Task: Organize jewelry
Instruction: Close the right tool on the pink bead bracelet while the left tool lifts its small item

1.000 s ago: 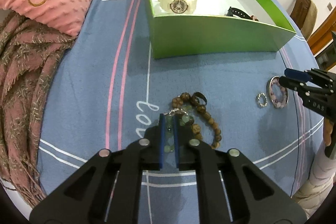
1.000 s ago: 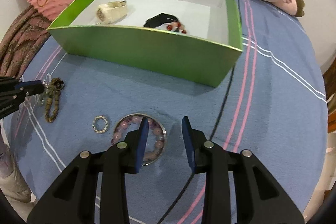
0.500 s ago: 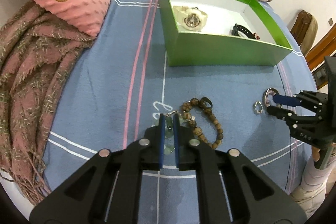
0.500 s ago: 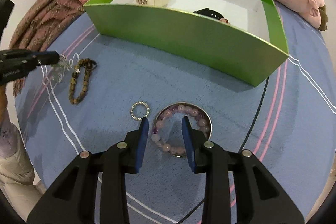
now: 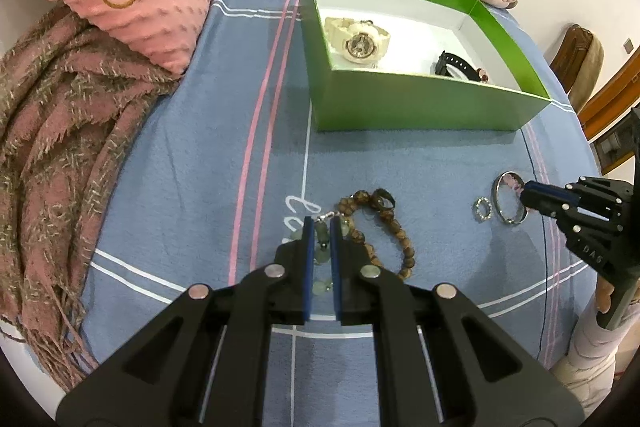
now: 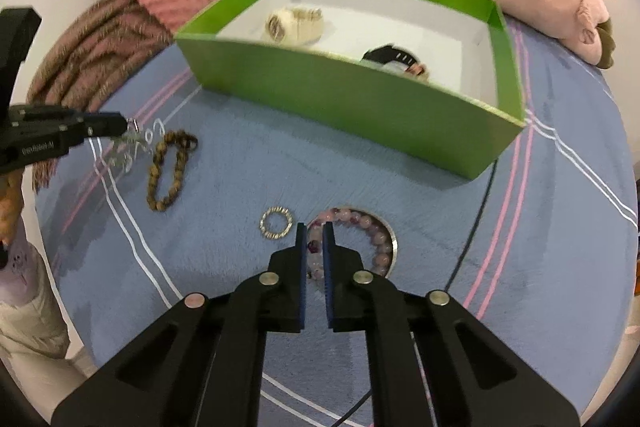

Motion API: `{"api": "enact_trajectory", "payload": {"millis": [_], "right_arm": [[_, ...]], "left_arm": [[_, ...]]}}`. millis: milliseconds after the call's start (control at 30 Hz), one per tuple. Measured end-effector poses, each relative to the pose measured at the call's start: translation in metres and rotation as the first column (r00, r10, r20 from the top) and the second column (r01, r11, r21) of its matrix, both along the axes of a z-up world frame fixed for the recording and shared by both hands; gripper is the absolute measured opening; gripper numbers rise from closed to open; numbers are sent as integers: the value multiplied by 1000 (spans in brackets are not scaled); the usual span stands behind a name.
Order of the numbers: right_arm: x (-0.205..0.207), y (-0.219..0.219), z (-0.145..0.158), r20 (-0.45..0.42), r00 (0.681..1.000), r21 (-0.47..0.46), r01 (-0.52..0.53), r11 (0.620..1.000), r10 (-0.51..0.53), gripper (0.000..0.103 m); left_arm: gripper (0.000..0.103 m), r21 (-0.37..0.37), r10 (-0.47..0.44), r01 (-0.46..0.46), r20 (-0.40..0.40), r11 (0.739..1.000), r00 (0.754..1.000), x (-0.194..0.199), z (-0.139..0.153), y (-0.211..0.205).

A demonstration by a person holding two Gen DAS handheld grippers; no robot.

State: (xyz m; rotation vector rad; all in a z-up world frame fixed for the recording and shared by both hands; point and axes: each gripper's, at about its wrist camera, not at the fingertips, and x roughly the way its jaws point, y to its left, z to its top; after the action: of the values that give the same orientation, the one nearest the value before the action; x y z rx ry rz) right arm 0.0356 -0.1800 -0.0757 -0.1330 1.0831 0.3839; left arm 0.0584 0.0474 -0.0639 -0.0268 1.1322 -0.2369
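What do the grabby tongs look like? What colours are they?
Both tongs, left and right, are black plastic with triangle-shaped holes and round silver bolts. Each has two flat fingers with blue pads inside. White letters are printed on the side. Near the right one a pale sleeve shows.

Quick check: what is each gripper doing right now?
Left gripper: shut on pale green bead bracelet.
Right gripper: just closed on pink bead bracelet.
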Motion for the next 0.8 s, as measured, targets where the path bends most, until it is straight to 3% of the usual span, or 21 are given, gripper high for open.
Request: {"api": "enact_trajectory", "payload": {"millis": [367,800], "right_arm": [[-8,-17,36,91,994,23,64,998,-66,7],[-3,0,25,50,997,-63,61,996,-58,7]], "left_arm": [[8,1,-43,43,69,999,997,-16,31,-10],[8,18,-76,76,44,997,996,-11,22,-26]]}}
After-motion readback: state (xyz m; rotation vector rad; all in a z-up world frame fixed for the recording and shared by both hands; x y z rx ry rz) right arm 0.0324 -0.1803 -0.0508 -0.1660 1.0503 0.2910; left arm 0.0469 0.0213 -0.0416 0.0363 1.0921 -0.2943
